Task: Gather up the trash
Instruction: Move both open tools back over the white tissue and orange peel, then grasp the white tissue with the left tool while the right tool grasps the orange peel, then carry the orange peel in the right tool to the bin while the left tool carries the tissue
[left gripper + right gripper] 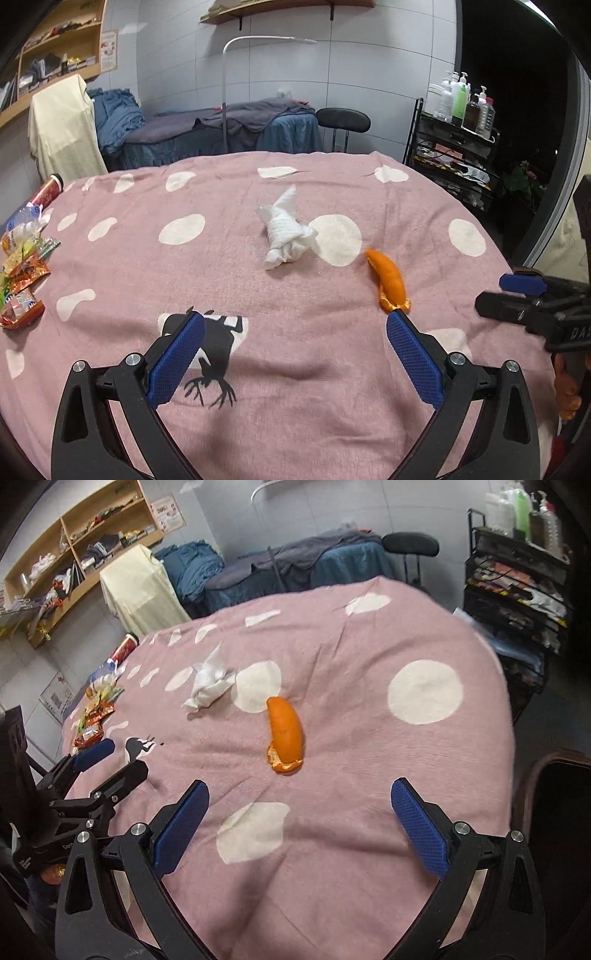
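A crumpled white tissue (286, 229) lies mid-table on the pink spotted cloth (221, 280); it also shows in the right wrist view (208, 685). An orange peel (389, 282) lies to its right, and it shows in the right wrist view (286, 734) straight ahead of my right gripper. My left gripper (295, 328) is open and empty, short of the tissue. My right gripper (299, 797) is open and empty, just short of the peel. Each gripper shows at the edge of the other's view, the right one in the left wrist view (517, 299) and the left one in the right wrist view (110, 760).
Snack wrappers (22, 280), a plastic bottle (26, 221) and a red can (48, 190) lie at the table's left edge. A massage bed (221, 129), a black stool (343, 120) and a black cart with bottles (458, 140) stand beyond the table.
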### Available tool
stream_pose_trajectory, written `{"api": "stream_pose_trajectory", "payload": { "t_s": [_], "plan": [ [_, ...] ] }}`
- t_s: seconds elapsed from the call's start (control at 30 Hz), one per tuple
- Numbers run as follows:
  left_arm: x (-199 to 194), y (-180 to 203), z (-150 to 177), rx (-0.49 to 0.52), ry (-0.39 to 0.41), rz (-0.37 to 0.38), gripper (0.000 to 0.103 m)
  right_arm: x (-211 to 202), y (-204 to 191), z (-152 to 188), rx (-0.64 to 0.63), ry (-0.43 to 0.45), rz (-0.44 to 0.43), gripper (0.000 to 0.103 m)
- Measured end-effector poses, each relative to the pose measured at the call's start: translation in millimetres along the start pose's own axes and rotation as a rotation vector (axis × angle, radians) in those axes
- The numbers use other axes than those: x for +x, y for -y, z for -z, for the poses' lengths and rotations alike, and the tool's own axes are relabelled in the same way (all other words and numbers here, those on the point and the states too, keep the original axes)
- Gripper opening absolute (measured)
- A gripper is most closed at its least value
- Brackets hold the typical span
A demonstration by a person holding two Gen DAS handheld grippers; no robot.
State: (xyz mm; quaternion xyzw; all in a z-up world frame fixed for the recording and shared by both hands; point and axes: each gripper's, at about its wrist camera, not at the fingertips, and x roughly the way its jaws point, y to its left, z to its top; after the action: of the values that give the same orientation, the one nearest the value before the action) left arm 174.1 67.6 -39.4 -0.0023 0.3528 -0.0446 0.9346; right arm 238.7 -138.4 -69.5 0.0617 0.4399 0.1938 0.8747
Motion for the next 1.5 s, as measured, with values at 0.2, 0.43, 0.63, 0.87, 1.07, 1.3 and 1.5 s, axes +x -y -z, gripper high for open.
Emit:
{"api": "stream_pose_trajectory", "payload": {
  "t_s": [0.2,0.43,0.63,0.87,1.07,1.3,1.5],
  "plan": [
    [30.7,-10.8,-18.3,-0.032,-0.064,-0.008,0.097,38.3,-19.1,-15.2,-0.112,-0.088,0.033,0.092],
    [62.4,-17.1,-40.4,-0.061,-0.105,-0.015,0.097,80.5,-27.3,-32.7,-0.182,-0.189,0.043,0.067],
    [93.3,-13.9,-55.6,-0.074,-0.151,0.003,0.082,111.7,-22.4,-46.4,-0.145,-0.253,0.023,0.049],
    [100.9,-18.1,-51.7,-0.113,-0.170,0.037,0.035,123.3,-18.1,-49.5,-0.103,-0.271,-0.027,0.029],
    [80.2,-19.9,-47.0,-0.134,-0.132,0.035,0.033,100.3,-12.4,-48.5,-0.055,-0.193,-0.051,0.025],
    [43.8,-11.2,-41.9,-0.127,-0.055,0.040,0.033,49.5,-3.3,-39.9,0.013,-0.065,-0.088,0.025],
    [19.0,0.3,-32.9,-0.133,-0.004,0.075,0.033,10.0,-4.9,-23.3,0.013,0.060,-0.095,0.025]
  ]
}}
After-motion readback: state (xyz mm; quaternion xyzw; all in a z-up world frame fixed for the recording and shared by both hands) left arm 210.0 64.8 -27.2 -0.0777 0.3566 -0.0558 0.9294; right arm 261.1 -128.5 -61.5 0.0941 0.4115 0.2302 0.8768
